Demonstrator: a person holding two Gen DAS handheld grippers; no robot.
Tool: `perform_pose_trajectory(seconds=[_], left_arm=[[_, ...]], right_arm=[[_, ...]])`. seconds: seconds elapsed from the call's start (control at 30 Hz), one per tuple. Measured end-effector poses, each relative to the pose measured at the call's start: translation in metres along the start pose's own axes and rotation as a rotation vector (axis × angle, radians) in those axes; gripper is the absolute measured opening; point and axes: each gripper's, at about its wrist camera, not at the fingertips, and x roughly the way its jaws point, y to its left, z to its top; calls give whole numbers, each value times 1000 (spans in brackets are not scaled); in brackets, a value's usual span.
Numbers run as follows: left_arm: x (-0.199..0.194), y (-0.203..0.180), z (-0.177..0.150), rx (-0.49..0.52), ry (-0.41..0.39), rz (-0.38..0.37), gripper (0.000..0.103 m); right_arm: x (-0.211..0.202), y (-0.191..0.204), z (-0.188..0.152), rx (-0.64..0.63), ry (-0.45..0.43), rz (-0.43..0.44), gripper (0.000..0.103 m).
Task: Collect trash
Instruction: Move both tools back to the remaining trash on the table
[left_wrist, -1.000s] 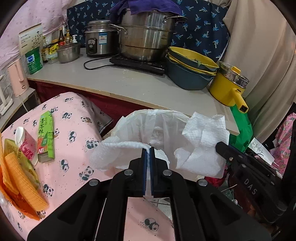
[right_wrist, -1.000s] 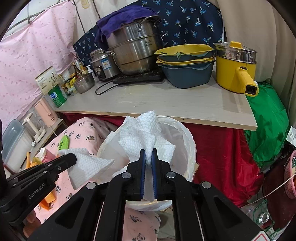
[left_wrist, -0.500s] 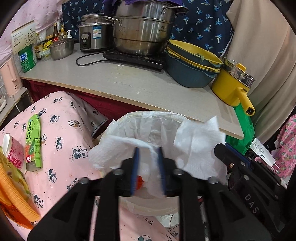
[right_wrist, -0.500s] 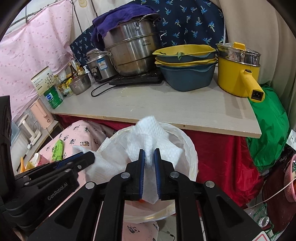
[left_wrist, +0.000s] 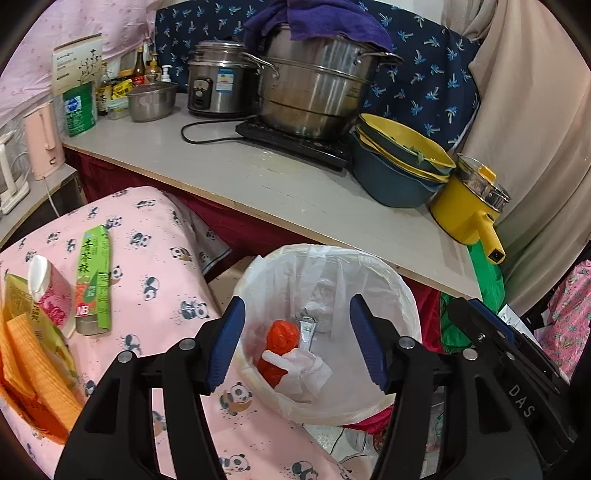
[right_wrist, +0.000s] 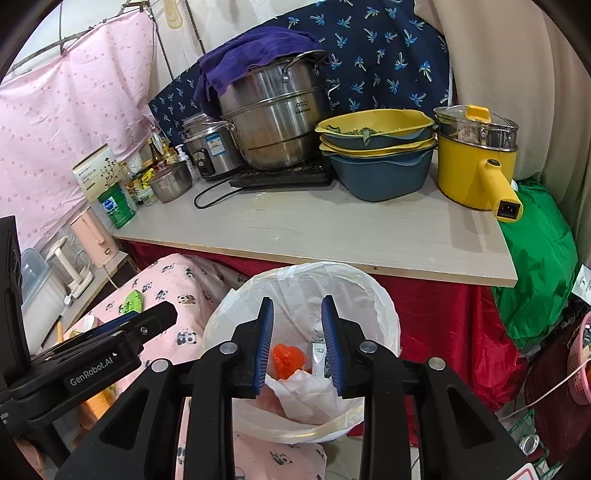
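1. Left gripper (left_wrist: 297, 341) gapes wide over the lined trash bin (left_wrist: 402, 302), lower centre.
2. Right gripper (right_wrist: 297, 343) is parted, empty.
3. White tissues (left_wrist: 306, 371) lie inside the bin beside an orange wad (left_wrist: 281, 338).

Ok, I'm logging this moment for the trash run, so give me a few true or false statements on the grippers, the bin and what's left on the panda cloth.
1. The left gripper is open, holding nothing. True.
2. The right gripper clamps a white paper towel. False: its jaws stand apart, and the crumpled white paper towel lies inside the white-lined trash bin.
3. An orange plastic wad lies in the bin. True.
4. The green drink carton is in the bin. False: it lies on the pink panda-print cloth.
5. Both grippers hover above the bin's opening. True.
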Motion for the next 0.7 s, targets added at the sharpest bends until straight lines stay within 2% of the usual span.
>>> perform_pose_trajectory(seconds=[0.23, 0.47, 0.7], left_arm=[[-32, 26, -6, -47, -39, 80, 65], [-65, 73, -22, -144, -37, 175, 66], [-96, 121, -45, -196, -21, 268, 66]], right_arm=[[-14, 26, -2, -40, -6, 39, 32], [-23, 67, -14, -96, 12, 99, 33], [-27, 112, -32, -152, 47, 166, 33]])
